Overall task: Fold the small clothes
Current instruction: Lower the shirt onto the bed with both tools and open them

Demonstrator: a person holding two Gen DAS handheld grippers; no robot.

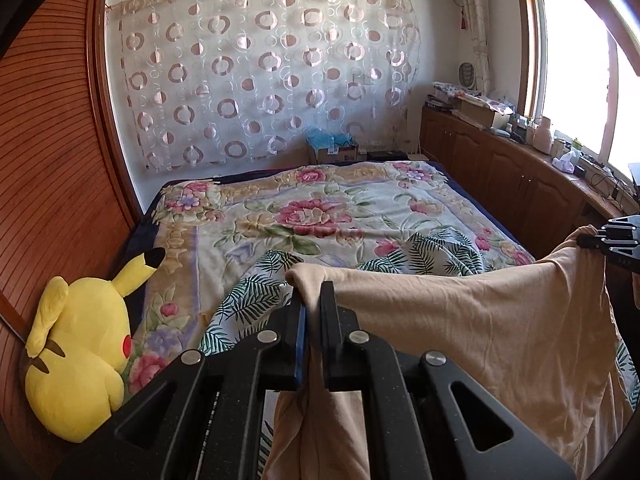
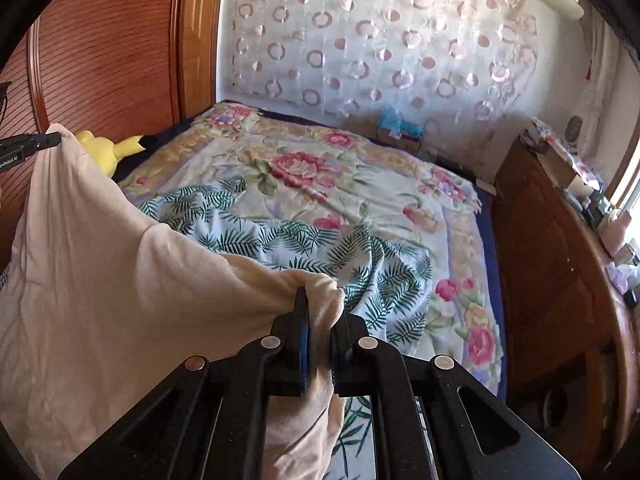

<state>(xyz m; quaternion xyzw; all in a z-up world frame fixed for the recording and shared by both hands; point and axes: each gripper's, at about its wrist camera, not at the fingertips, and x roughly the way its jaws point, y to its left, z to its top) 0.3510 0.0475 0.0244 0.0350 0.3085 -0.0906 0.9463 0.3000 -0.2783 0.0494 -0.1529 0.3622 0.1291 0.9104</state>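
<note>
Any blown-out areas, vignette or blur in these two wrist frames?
Left wrist: window clipped to white at right, black fisheye corners, straight wardrobe edge bowed. Right wrist: only a window sliver blown out, sun patches on the curtain, beige garment sharp, no motion blur.

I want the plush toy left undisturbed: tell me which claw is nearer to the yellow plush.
Left. The left claw, shut on the beige garment, is just right of the yellow plush. The right claw grips the garment's other end, farther from the plush.
</note>
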